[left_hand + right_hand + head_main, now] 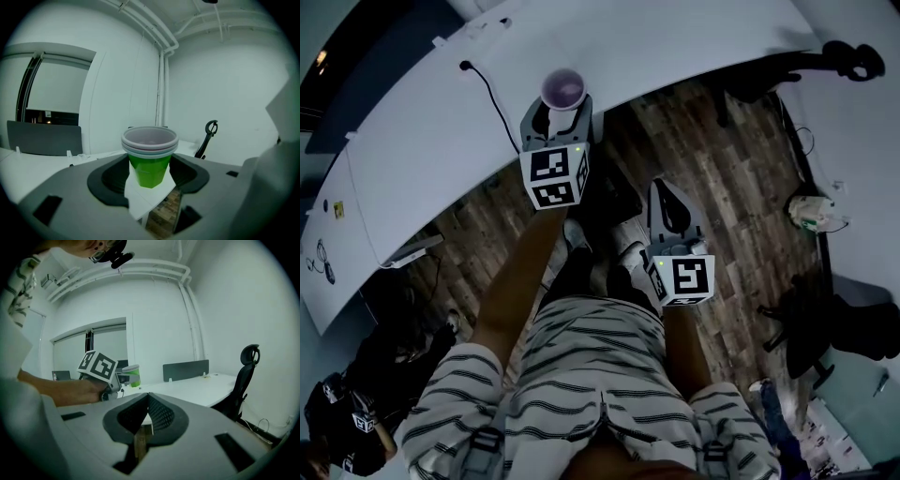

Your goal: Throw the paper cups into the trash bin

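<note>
Standing upright between the left gripper's [562, 111] jaws, the paper cups [149, 159] form a nested stack: a green outer wall below, with several pale rims layered at the top (how many cups there are cannot be told). The dark jaw pads press against the green wall from both sides, spread wide to take its width, so the stack is firmly clamped and held off the white desk [412, 131]. In the head view the cups' open mouth faces the camera, right above the desk's curved edge. A marker cube [555, 176] sits on the back of this gripper, and a bare forearm [520, 272] leads from it down to the person's striped shorts [581, 366].

The right gripper [668, 192] hangs lower and to the right, over the wooden floor [741, 187], well apart from the cups. Its jaws are closed tip to tip with nothing between them. From its own view the left gripper and the green stack show off to the left, a grey divider panel [185, 370] stands on the desk beyond, and a black office chair [241, 380] sits at the right.
</note>
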A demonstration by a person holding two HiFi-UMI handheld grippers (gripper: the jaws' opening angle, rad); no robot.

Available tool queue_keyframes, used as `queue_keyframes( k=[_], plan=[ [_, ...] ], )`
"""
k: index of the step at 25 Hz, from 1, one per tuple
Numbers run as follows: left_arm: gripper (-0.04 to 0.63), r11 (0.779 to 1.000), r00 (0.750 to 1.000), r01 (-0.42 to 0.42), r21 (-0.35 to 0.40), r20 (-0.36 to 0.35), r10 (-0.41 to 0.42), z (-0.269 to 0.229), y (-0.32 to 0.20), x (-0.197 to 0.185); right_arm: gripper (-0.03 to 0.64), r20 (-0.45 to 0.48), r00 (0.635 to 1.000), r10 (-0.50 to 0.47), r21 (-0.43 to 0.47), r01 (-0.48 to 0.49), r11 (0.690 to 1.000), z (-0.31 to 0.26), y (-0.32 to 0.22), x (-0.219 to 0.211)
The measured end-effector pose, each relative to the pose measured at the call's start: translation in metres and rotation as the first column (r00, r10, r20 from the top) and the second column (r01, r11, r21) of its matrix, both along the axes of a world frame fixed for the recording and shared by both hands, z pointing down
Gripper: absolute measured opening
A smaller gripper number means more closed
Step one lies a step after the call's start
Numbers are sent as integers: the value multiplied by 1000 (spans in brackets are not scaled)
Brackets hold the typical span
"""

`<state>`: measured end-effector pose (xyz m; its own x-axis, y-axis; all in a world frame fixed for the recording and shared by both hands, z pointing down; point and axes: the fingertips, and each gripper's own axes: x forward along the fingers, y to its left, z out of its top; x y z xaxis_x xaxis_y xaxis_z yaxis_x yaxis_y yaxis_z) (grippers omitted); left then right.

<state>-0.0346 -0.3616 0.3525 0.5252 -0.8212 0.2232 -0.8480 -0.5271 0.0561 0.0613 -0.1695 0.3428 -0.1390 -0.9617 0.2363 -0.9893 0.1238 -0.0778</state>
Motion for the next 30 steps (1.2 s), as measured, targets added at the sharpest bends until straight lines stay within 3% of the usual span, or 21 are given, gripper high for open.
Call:
queue_keyframes(
  k=[17, 30],
  plan=[
    [285, 996, 997, -67, 55, -22, 68, -55, 106, 17, 9, 5, 1000, 1, 90, -2, 996, -39, 38, 13],
    [285, 991, 991, -131, 15, 10, 131, -31, 170, 34, 9, 16, 999, 49, 96, -50, 994, -34, 57, 37]
  ],
)
